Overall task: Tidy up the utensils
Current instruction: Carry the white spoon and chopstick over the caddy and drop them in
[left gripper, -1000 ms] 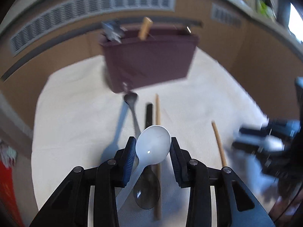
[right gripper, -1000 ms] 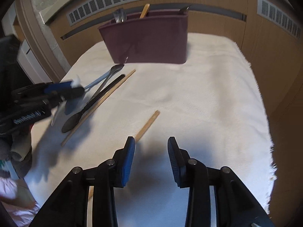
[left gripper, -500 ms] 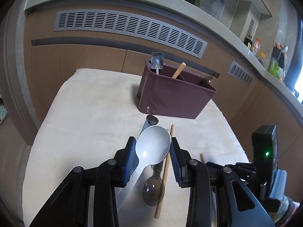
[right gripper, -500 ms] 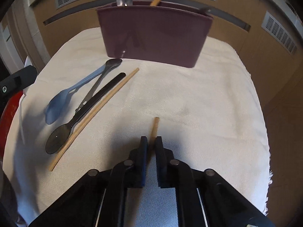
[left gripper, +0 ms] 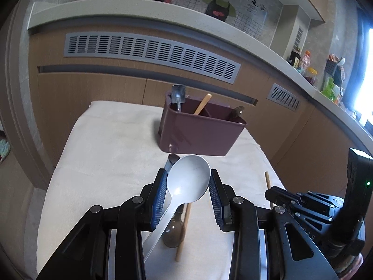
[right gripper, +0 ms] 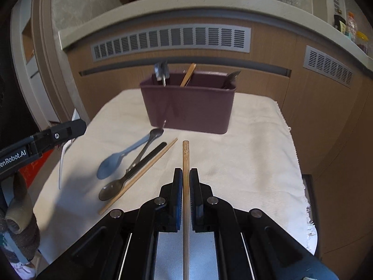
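The utensil caddy stands at the far middle of the cloth-covered table, with a metal utensil in its left part, a chopstick in the middle and another utensil handle at its right. Near of it, left of centre, a plastic spoon, a metal spoon, a dark spoon and a loose chopstick lie side by side.

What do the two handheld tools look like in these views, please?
Both are matte black two-finger linkages with silver pivot bolts and ribbed blue pads. The left tool shows white "enRobot.AI" lettering on its side in the right wrist view. The right tool carries a black upright block with a green light. No cables show.
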A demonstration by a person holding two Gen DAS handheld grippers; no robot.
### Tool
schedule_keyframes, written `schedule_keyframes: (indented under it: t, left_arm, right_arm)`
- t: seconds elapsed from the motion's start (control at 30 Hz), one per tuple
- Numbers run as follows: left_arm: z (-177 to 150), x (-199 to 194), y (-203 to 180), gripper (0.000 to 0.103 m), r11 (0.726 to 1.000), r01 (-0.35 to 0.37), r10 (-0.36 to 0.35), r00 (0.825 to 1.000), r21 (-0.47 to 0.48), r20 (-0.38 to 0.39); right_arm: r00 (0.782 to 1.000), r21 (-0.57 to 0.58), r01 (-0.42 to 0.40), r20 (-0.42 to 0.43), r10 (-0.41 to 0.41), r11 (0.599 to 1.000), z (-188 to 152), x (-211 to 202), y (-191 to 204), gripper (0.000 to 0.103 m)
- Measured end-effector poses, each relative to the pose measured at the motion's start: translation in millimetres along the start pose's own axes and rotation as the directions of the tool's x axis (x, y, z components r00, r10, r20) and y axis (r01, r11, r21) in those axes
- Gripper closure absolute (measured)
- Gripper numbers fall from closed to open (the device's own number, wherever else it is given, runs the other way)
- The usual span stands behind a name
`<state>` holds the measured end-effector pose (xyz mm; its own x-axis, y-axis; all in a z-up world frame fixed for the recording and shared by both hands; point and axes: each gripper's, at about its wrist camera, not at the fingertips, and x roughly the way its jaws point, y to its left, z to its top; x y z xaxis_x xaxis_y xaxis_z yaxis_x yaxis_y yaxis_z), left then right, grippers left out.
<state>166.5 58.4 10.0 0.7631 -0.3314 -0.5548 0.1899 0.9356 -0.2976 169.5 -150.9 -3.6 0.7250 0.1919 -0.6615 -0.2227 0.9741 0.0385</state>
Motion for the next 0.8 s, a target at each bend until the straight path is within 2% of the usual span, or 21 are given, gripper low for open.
schedule_keyframes:
  t: [0.2,0.27,0.33,0.47,0.57,0.63,0.7,0.8]
  left_arm:
    - [23,-9,-23,0.066,0.999,0.041,-0.041,0.999,0.003,0.019]
    - [39,-16,-35,0.066,0.998,0.057,-0.058,0.997,0.022,0.051]
    - [63,-23,-48,0.066,0.996,0.074,-0.079,0.992,0.05,0.098]
    - [125,-32,-73,0.066,0.989,0.099,-0.122,0.969,0.112,0.216]
    - [172,-27,-78,0.066,0.98,0.173,-0.194,0.944,0.099,0.269]
    - [199,-21,-74,0.066,0.973,0.219,-0.232,0.916,0.076,0.328]
    - [215,-11,-69,0.066,0.972,0.224,-0.233,0.902,0.069,0.363]
    - [234,16,-61,0.066,0.977,0.207,-0.211,0.91,0.05,0.357]
  right_arm:
    - [0.992,0.031,-0.026,0.123,0.022,0.999,26,-31,-19,0.098]
    - [0.982,0.022,-0.028,0.185,0.023,0.999,45,-44,-24,0.098]
    - [0.963,-0.002,-0.015,0.268,0.015,1.0,71,-60,-26,0.098]
    - [0.917,-0.037,0.016,0.399,0.0,0.999,131,-84,-29,0.098]
    - [0.882,-0.034,0.031,0.471,-0.012,0.999,174,-95,-34,0.098]
    - [0.863,-0.027,0.043,0.504,-0.024,0.999,194,-95,-38,0.098]
    - [0.854,-0.015,0.05,0.519,-0.035,0.999,210,-87,-42,0.098]
    - [0.856,-0.012,0.059,0.515,-0.044,0.998,225,-69,-46,0.098]
